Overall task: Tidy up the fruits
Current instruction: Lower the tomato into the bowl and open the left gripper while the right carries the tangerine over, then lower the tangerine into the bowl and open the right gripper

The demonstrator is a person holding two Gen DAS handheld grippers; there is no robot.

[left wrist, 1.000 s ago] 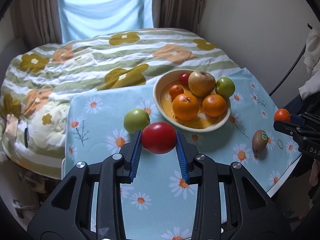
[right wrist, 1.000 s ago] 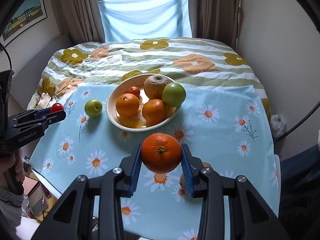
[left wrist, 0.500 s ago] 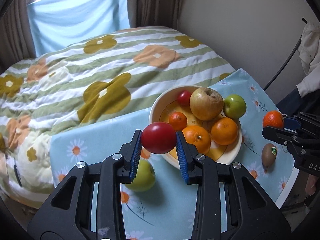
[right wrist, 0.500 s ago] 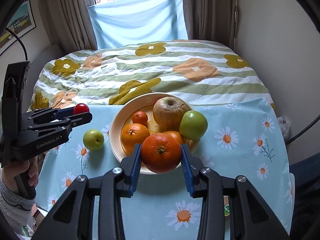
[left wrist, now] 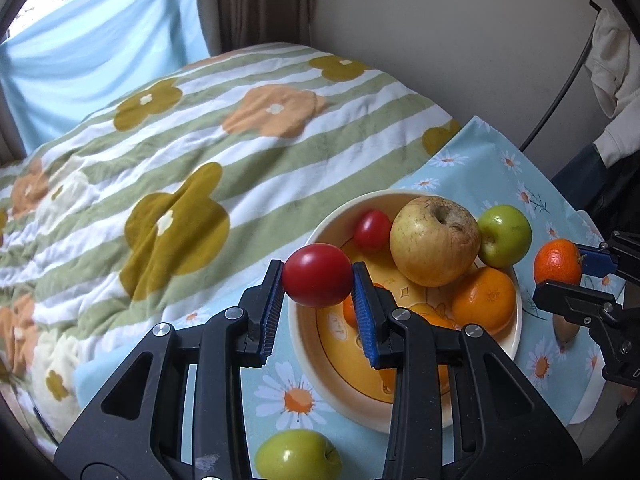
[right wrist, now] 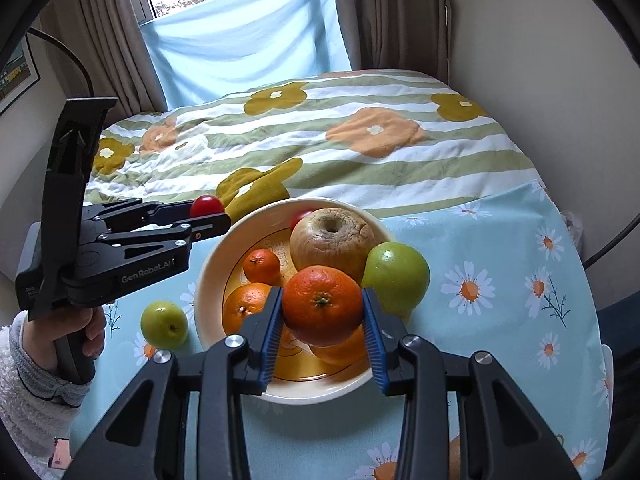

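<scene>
My left gripper [left wrist: 318, 276] is shut on a red tomato [left wrist: 318, 275] and holds it over the left rim of the cream fruit bowl [left wrist: 308, 344]. My right gripper [right wrist: 322, 305] is shut on an orange [right wrist: 322, 305] and holds it above the bowl [right wrist: 208, 276]. In the bowl lie a big yellow-brown apple [right wrist: 332, 238], a green apple [right wrist: 396, 276], a small red tomato [left wrist: 372, 230], a small mandarin [right wrist: 262, 266] and oranges [left wrist: 484, 300]. A small green apple [right wrist: 164, 324] lies on the daisy cloth left of the bowl. A kiwi [left wrist: 565, 330] lies right of it, partly hidden.
The bowl stands on a light blue daisy tablecloth [right wrist: 500, 264] over a table against a bed with a striped flower blanket [right wrist: 340, 148]. A wall [left wrist: 440, 40] is on the right, curtains and a window behind. A hand [right wrist: 60, 344] holds the left gripper.
Both grippers moved forward toward the bowl with their fruits still held. The tomato now hangs at the bowl's left rim and the orange hangs over the bowl's contents.
</scene>
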